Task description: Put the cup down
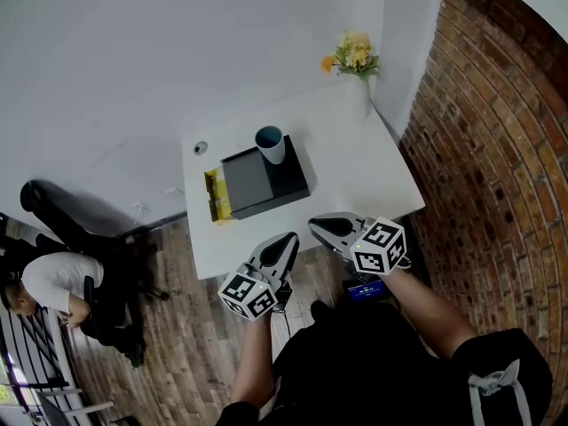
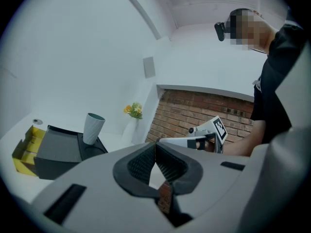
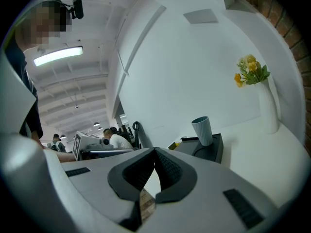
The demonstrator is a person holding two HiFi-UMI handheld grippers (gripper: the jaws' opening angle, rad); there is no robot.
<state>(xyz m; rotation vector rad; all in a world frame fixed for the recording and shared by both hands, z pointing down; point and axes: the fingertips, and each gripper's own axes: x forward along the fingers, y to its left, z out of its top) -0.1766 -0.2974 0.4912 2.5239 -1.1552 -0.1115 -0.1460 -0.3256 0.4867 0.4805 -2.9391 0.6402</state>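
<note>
the cup [image 1: 271,143] stands upright on a dark box [image 1: 266,185] on the white table [image 1: 355,171], near the box's far edge, where a grey panel meets the black part. its long axis runs straight up, with the teal mouth open to the ceiling and the pale wall narrowing toward the base. in the left gripper view the cup [image 2: 93,128] stands alone on the black surface with nothing touching it. the right gripper view shows the same cup [image 3: 202,130] from the other side, equally upright.

both grippers hang at the table's near edge, well apart from the cup. the left gripper [image 1: 288,241] has its ribbed pads pressed tip to tip with nothing between them, and the right gripper [image 1: 318,227] is closed the same way and empty.

the inside of the cup is dark, so what it holds cannot be told. a yellow thing [image 1: 216,195] shows from under the box's left side, half covered and not identifiable. the vase under the yellow flowers [image 1: 353,54] is white on white, so its outline is hard to follow. a small round object [image 1: 201,147] sits near the table's far left corner, too small to make out.
</note>
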